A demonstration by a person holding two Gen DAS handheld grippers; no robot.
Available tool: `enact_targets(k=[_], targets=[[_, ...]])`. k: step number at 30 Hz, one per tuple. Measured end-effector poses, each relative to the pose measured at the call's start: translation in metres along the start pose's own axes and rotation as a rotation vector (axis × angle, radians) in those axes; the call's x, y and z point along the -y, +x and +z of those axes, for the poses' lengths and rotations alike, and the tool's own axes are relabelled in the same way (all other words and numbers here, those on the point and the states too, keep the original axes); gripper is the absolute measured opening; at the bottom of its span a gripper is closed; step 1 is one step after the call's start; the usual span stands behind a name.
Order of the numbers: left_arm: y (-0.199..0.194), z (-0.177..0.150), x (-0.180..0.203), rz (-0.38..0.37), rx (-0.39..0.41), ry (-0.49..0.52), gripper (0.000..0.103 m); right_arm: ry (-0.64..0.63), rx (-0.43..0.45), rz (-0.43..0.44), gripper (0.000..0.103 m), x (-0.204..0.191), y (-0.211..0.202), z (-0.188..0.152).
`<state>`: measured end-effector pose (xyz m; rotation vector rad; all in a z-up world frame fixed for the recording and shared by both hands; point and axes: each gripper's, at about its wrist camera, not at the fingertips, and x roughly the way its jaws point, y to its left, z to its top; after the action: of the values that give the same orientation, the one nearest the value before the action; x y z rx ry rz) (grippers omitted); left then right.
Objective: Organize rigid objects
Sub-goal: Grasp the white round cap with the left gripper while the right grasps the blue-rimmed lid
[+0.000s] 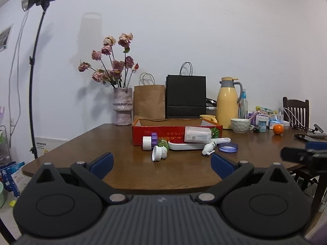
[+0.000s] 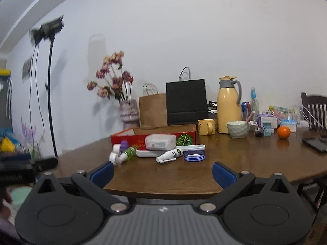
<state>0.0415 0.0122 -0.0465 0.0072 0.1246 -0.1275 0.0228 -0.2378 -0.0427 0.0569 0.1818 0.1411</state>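
My way across the table's [image 1: 81,143] near edge lies bare; small bottles [image 1: 157,149] and the red box [image 1: 175,131] crowd its middle, bags [image 1: 186,97] behind.

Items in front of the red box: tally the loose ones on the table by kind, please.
Capped bottles lying at the left (green, purple-capped, white-capped): 3
Spray bottle: 1
Clear plastic case: 1
Long white case: 1
Blue round lid: 1
Total: 7; the left cluster overlaps, so its count is approximate.
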Motion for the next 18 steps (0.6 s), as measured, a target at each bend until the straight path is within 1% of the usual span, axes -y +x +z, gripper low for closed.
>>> enact_targets(k=[3, 4, 5, 8, 11, 12, 13, 15, 18], targets=[[0.028, 0.003, -0.003, -0.03, -0.016, -0.002, 0.103, -0.029, -0.027, -0.001, 0.101, 0.001, 0.032, 0.002], [0.038, 0.005, -0.004, -0.038, -0.027, -0.004, 0.102, -0.035, -0.034, 0.002, 0.098, 0.002, 0.043, 0.003], [0.051, 0.007, -0.004, -0.049, -0.049, -0.006, 0.1, -0.036, -0.038, 0.008, 0.094, 0.004, 0.053, 0.004], [0.091, 0.012, -0.01, -0.086, -0.119, -0.054, 0.097, -0.024, -0.067, 0.013, 0.094, 0.012, 0.087, 0.009], [0.135, 0.017, -0.016, -0.11, -0.196, -0.104, 0.097, -0.022, -0.107, 0.003, 0.094, 0.022, 0.12, 0.014], [0.148, 0.017, -0.016, -0.104, -0.221, -0.102, 0.097, -0.029, -0.118, 0.005, 0.094, 0.024, 0.129, 0.017], [0.163, 0.018, -0.016, -0.083, -0.247, -0.093, 0.097, -0.042, -0.128, 0.007, 0.093, 0.027, 0.14, 0.019], [0.188, 0.019, -0.019, -0.037, -0.274, -0.102, 0.097, -0.072, -0.143, 0.002, 0.093, 0.032, 0.16, 0.024], [0.214, 0.02, -0.027, -0.04, -0.292, -0.135, 0.096, -0.089, -0.173, 0.0, 0.091, 0.043, 0.188, 0.032]])
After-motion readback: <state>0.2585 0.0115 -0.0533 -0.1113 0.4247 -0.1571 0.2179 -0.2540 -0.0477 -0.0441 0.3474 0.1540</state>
